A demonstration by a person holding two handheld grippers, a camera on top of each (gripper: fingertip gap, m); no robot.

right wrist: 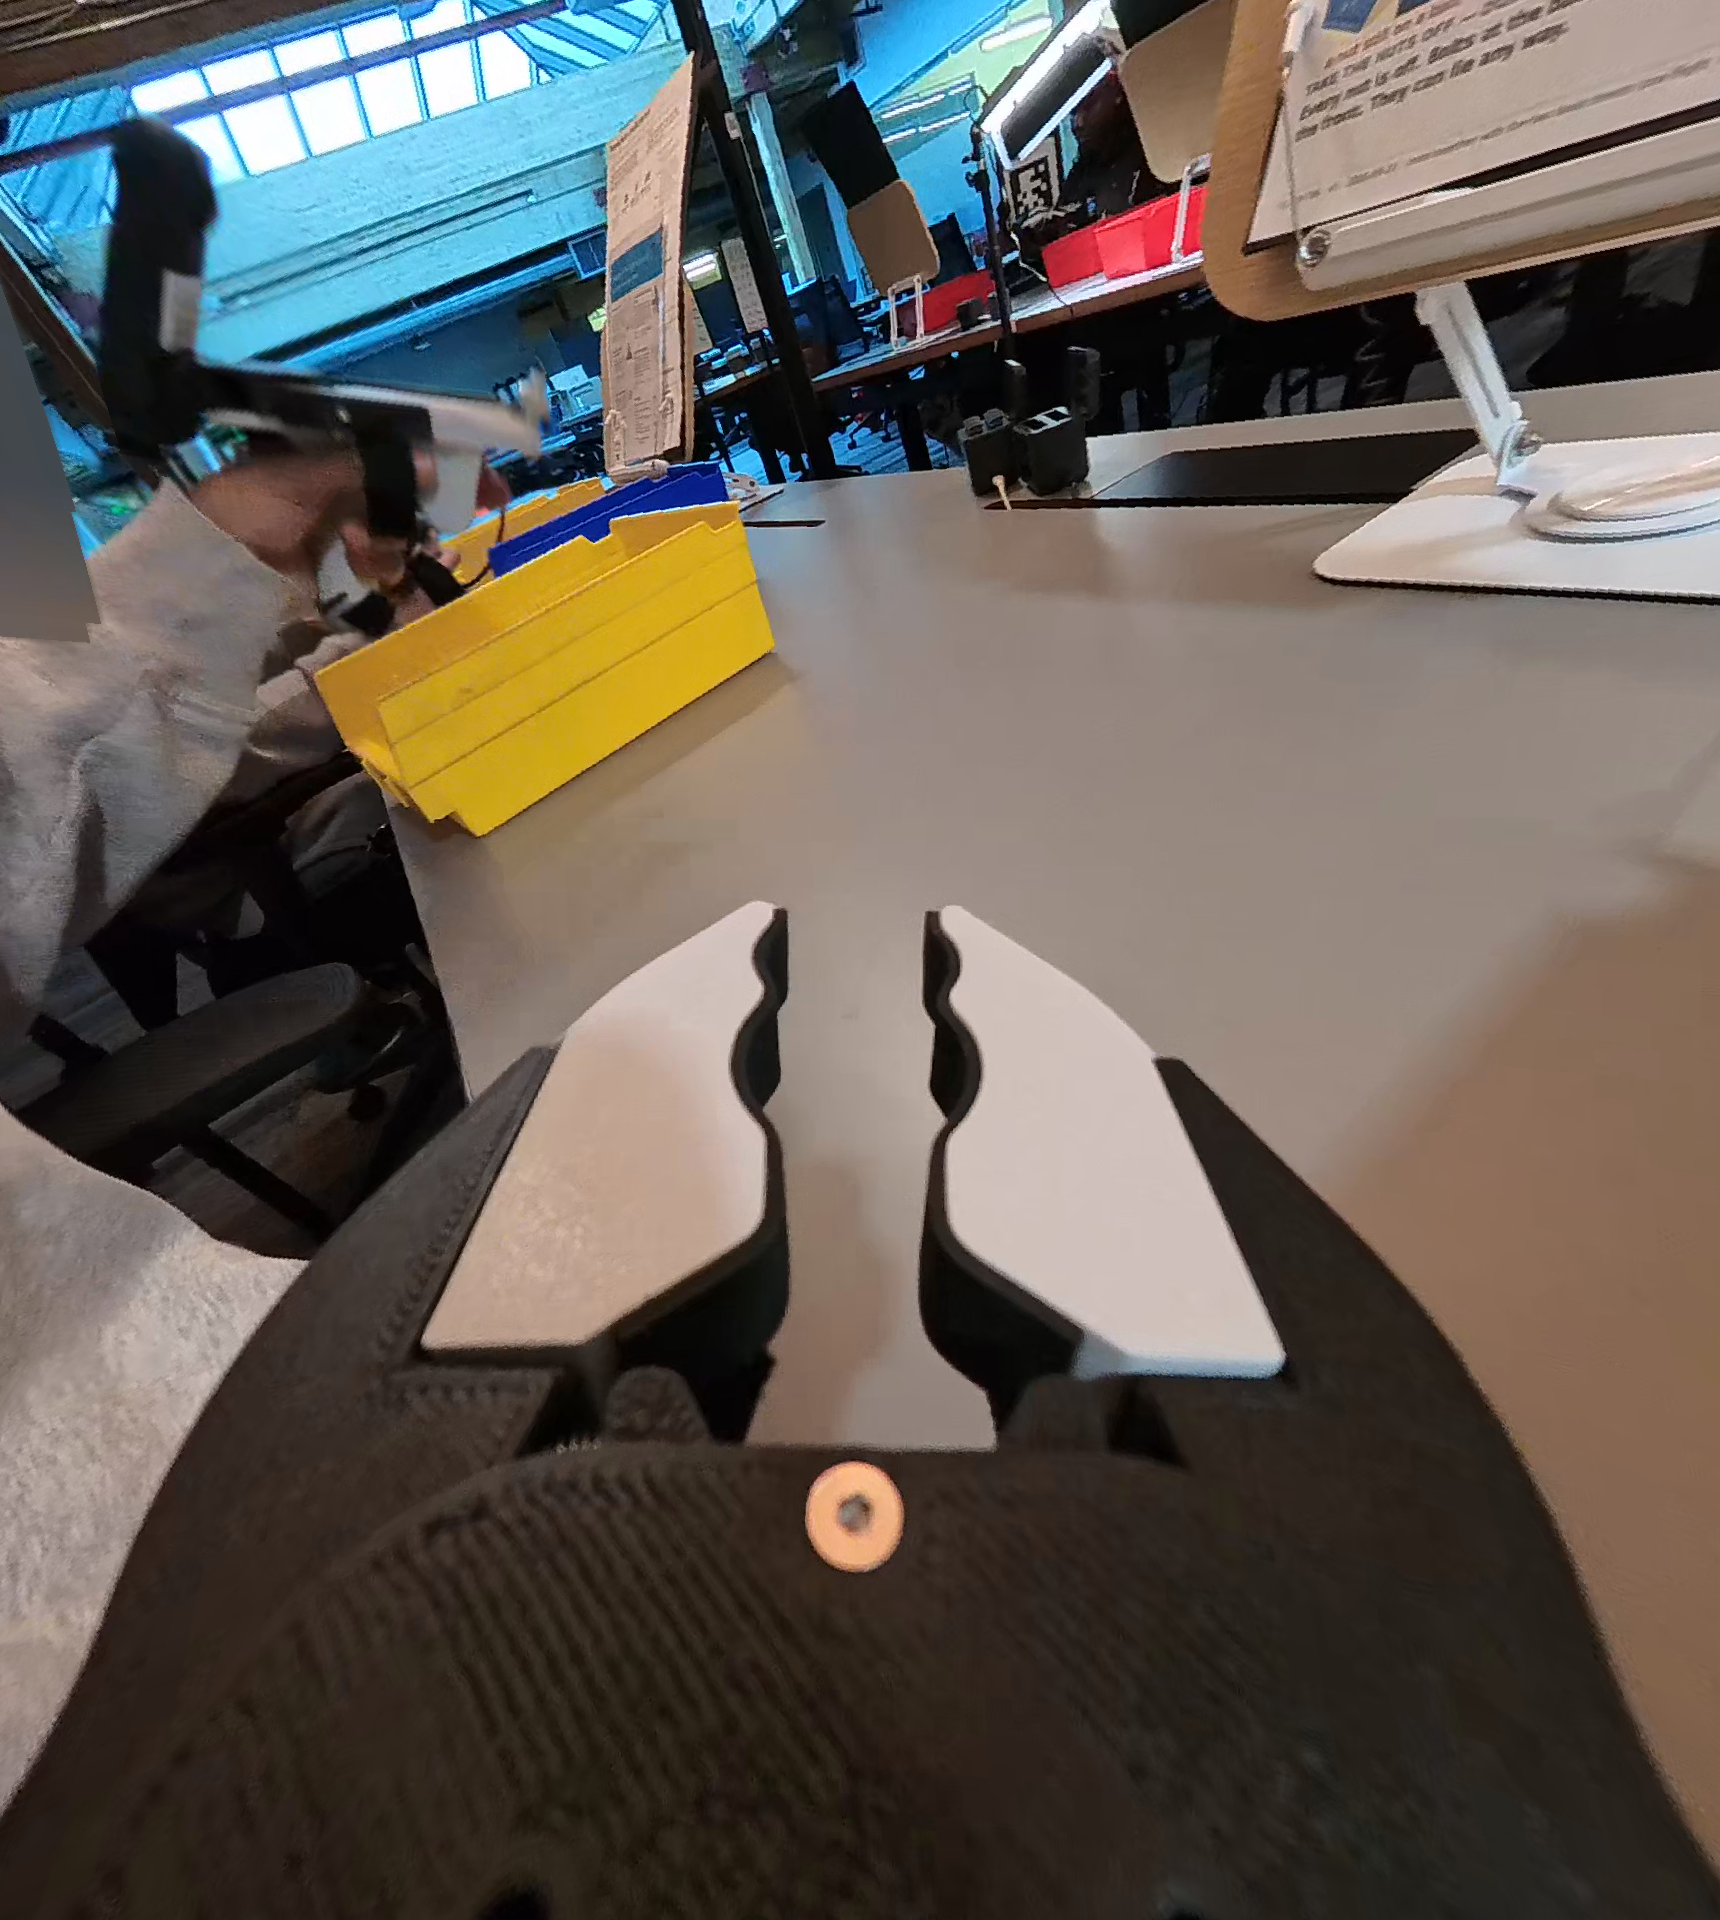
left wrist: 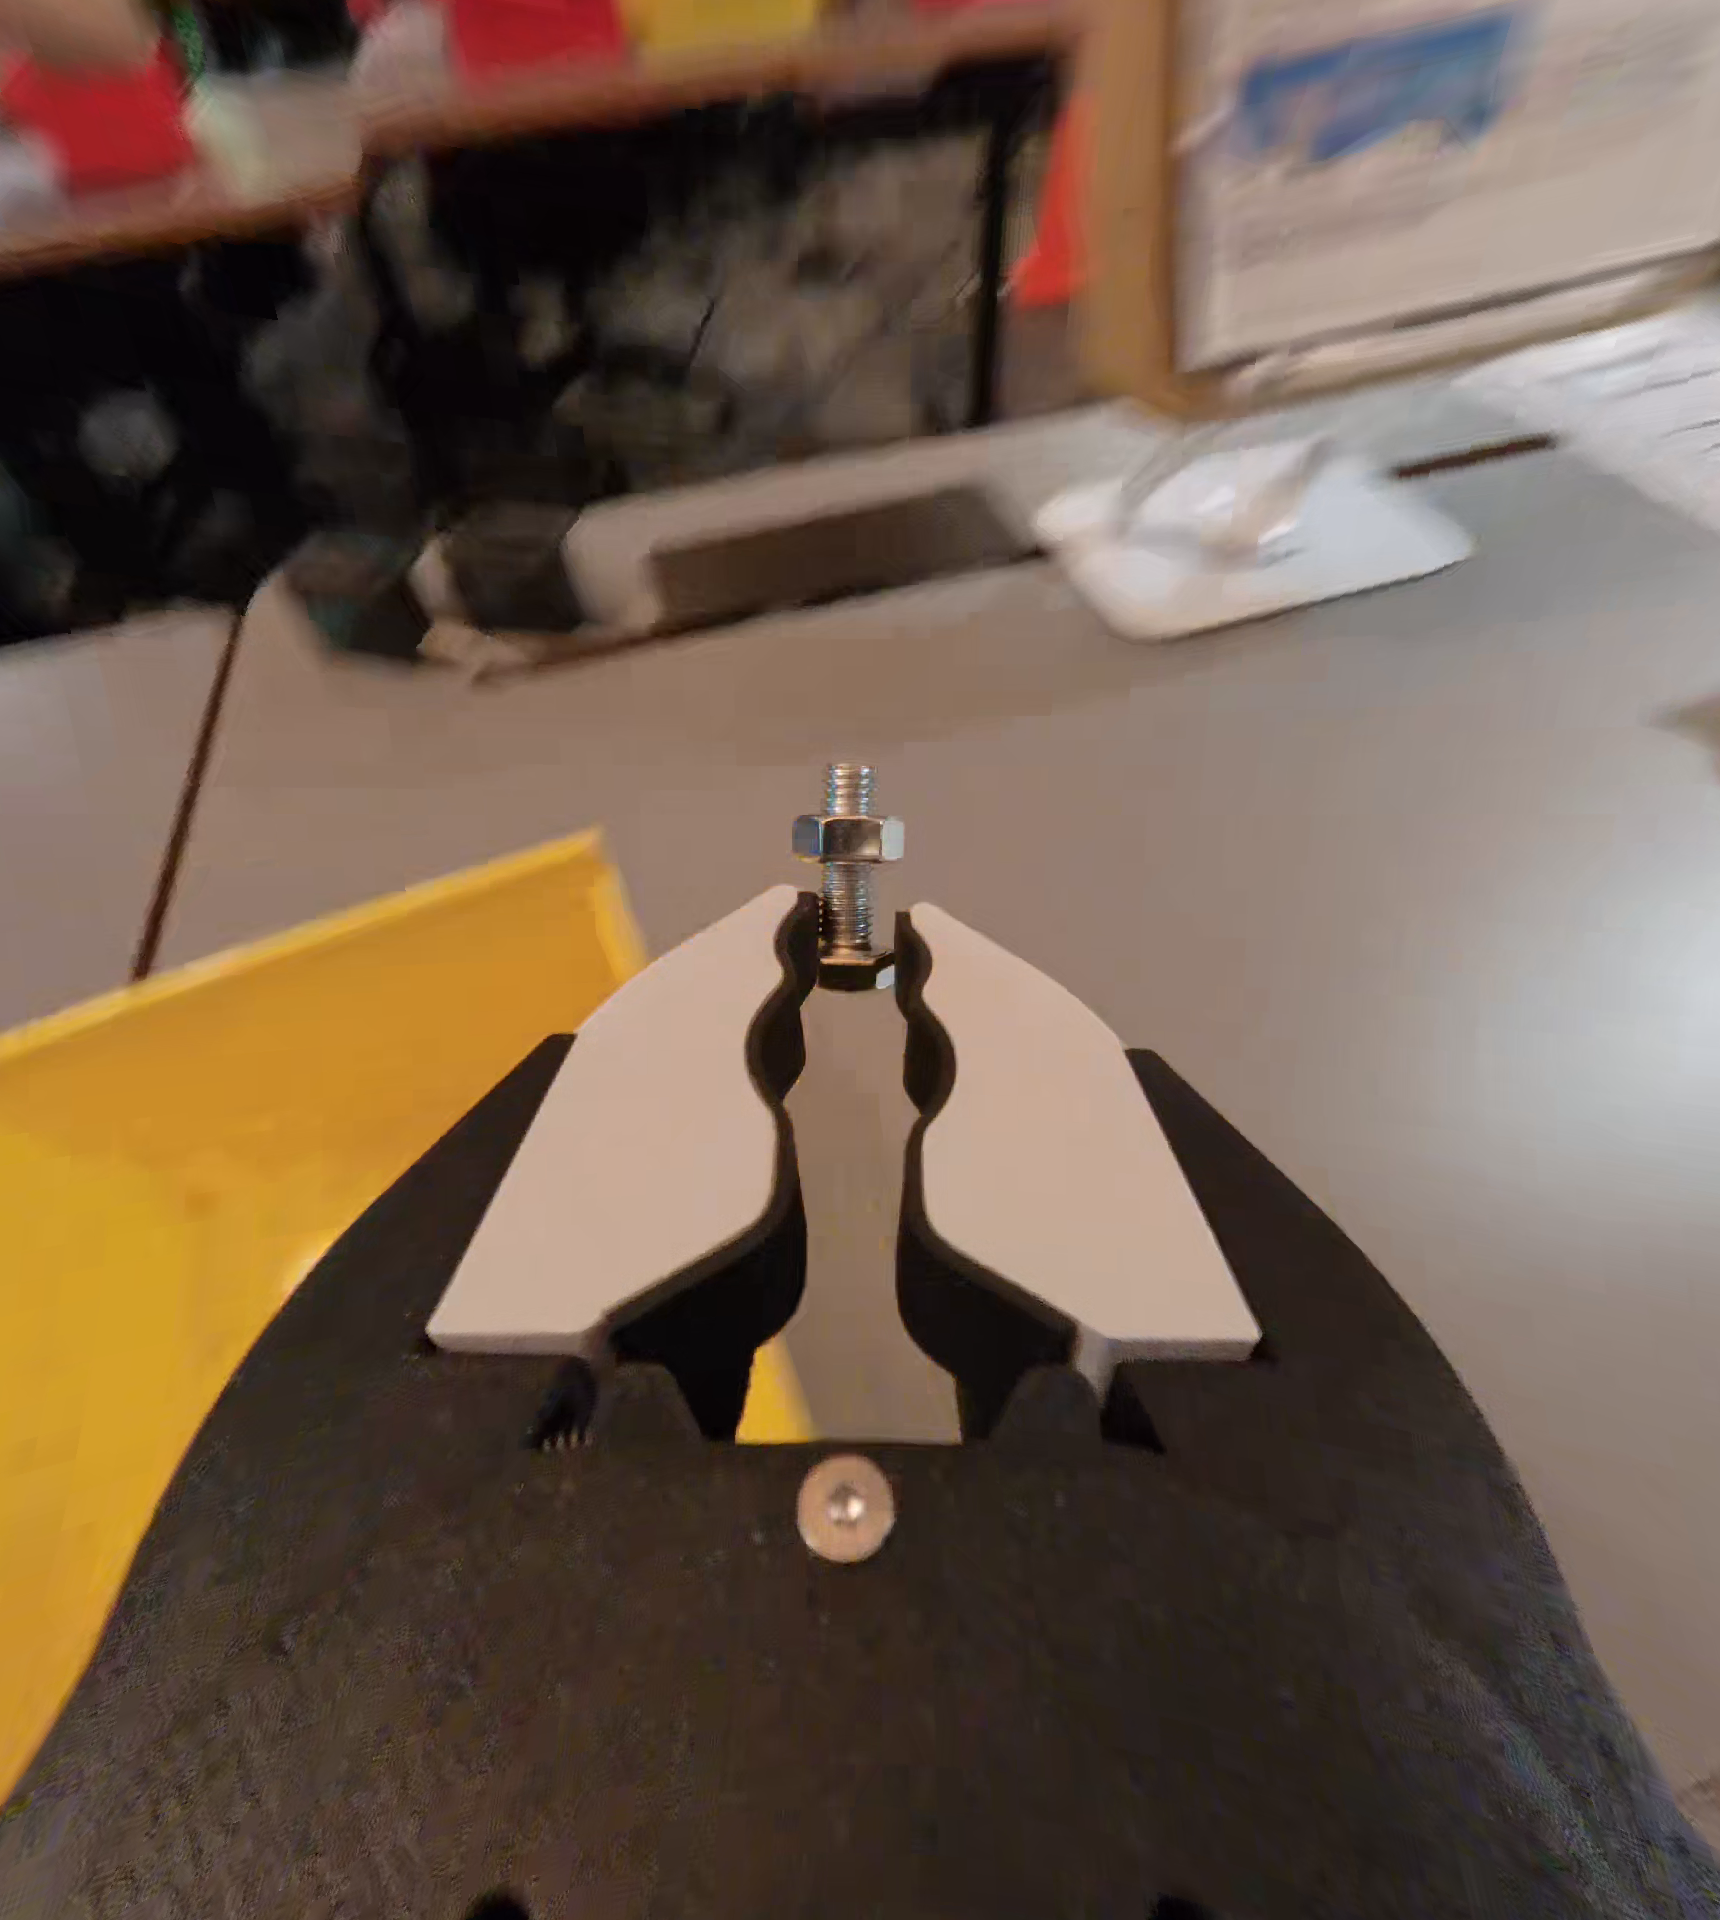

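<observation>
In the left wrist view a yellow bin (left wrist: 212,1091) lies at the near left on the grey worktop (left wrist: 1251,883), partly under the left gripper (left wrist: 854,935). Its fingers (left wrist: 669,1091) are drawn narrow and pinch the head end of a bolt (left wrist: 848,914), which stands upright out past the tips. A hex nut (left wrist: 848,836) sits on the thread just above the fingertips, with a short bit of thread showing beyond it. The far background is blurred: dark shelving to the left, a white stand base (left wrist: 1251,561) at the far right. In the right wrist view a person's grey sleeve (right wrist: 56,779) fills the left edge, and above it the left gripper (right wrist: 513,410) shows again, raised over the bins, too blurred to tell what it carries. Right of the sleeve a yellow bin (right wrist: 565,665) sits at the worktop's left edge, with a blue bin (right wrist: 617,504) just behind it. In the near middle the right gripper (right wrist: 856,920) hovers low over the bare worktop (right wrist: 1147,779); its fingers (right wrist: 648,1122) stand a narrow gap apart and hold nothing. Farther off, small black blocks (right wrist: 1027,447) stand near the middle, and at the far right a white stand (right wrist: 1583,520) carries a tilted board with a sheet (right wrist: 1458,135) on it.
</observation>
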